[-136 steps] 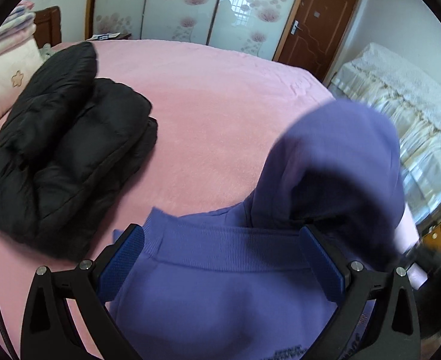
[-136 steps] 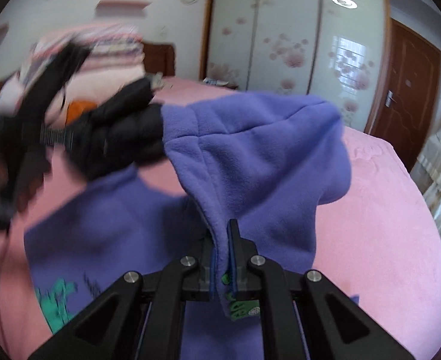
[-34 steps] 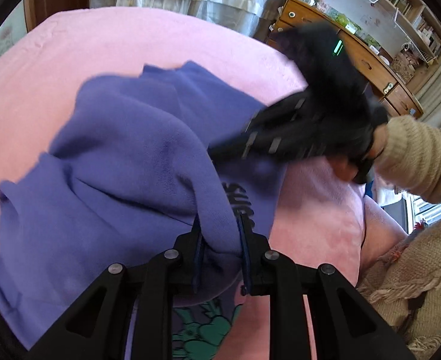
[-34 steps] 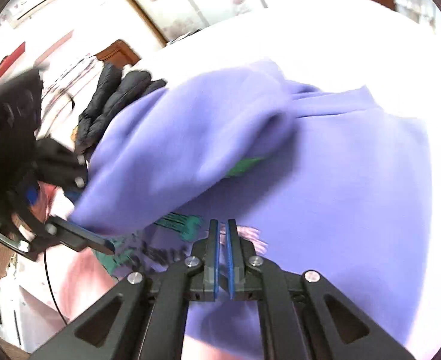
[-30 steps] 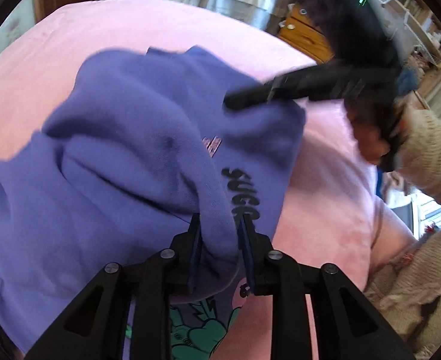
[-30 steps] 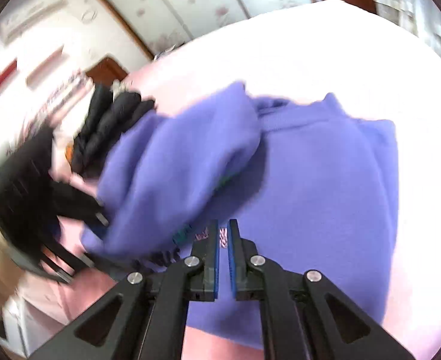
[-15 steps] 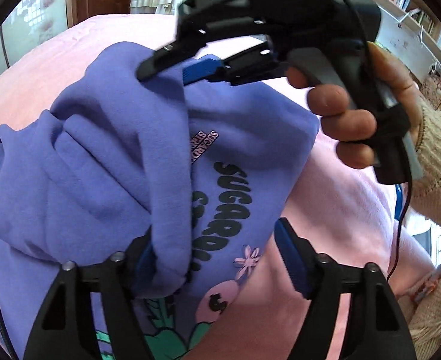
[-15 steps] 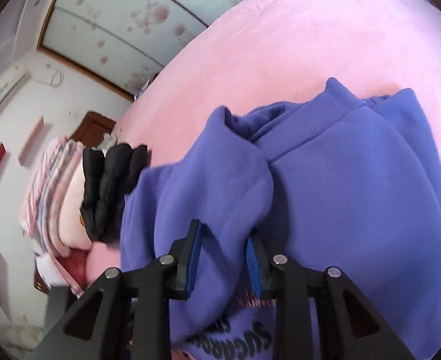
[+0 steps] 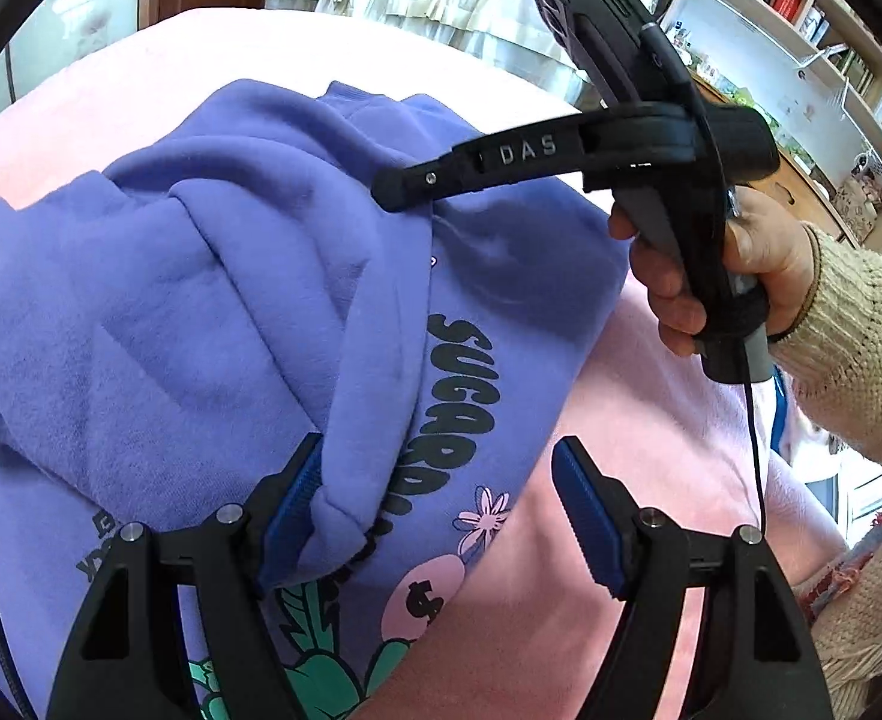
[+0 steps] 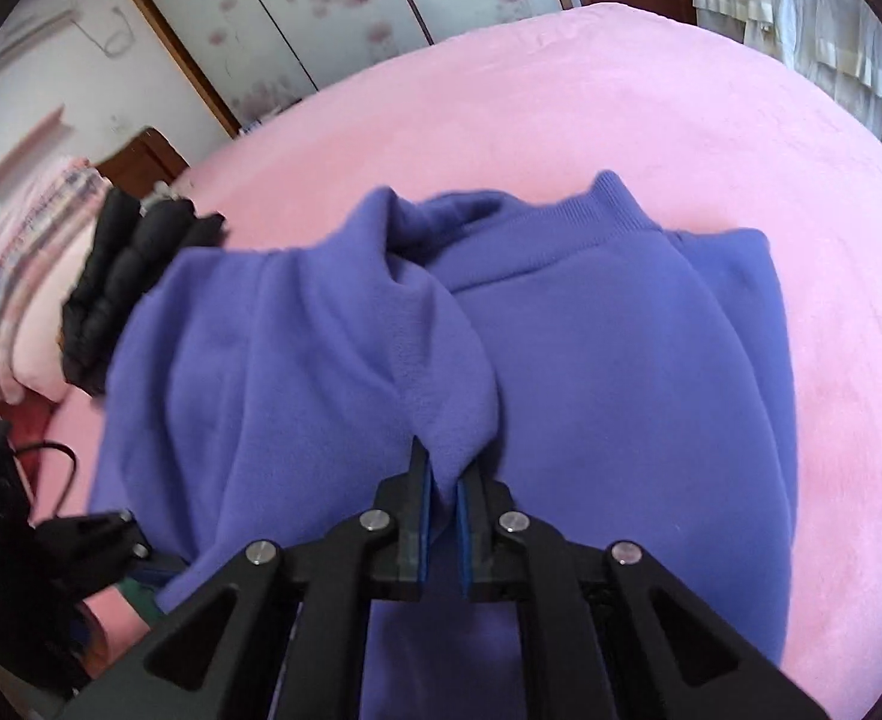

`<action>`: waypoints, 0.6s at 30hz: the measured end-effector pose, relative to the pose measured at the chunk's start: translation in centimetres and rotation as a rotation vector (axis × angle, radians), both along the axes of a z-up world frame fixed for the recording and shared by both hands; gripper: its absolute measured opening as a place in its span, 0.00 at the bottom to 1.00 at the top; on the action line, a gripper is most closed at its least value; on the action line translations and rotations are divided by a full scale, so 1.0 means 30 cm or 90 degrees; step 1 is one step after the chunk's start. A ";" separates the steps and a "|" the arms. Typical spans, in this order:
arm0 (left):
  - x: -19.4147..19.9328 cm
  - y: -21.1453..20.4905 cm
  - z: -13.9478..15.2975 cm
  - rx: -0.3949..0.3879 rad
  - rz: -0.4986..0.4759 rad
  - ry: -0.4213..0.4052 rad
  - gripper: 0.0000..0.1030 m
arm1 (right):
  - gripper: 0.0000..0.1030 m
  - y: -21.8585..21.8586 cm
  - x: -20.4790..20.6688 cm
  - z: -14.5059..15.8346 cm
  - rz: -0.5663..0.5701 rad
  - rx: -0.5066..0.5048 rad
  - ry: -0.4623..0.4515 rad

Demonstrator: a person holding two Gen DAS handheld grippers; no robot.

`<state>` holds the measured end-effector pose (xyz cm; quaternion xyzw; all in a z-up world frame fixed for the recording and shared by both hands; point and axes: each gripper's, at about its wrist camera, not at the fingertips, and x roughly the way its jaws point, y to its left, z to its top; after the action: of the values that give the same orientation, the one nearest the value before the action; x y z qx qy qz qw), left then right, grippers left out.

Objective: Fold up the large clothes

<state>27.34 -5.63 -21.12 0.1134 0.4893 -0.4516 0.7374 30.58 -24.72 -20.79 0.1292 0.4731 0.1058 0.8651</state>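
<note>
Left wrist view: the purple hoodie [image 9: 213, 276] lies bunched on the pink bed [image 9: 561, 600], print side up at the near end. The left gripper [image 9: 441, 510] is spread wide, having just opened; a folded cuff touches its left pad, the right pad is clear. The right gripper's body reaches in from the right in a hand [image 9: 717, 276].

Right wrist view: the right gripper [image 10: 443, 531], jaws just closing, pinches a hoodie fold. A black jacket [image 10: 123, 276] sits far left.

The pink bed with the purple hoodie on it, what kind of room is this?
Probably a bedroom at home: a big bed, a folded blanket stack by the headboard, and floral sliding wardrobe doors.
</note>
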 end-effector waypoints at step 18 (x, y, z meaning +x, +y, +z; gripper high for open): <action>0.225 0.334 0.327 -0.120 0.193 -0.006 0.72 | 0.15 0.060 -0.095 0.292 0.026 -0.057 -0.141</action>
<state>34.10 4.38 -11.31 -0.0293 0.4526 -0.3786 0.8068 27.74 -22.91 -12.02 0.0684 0.3813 0.1159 0.9146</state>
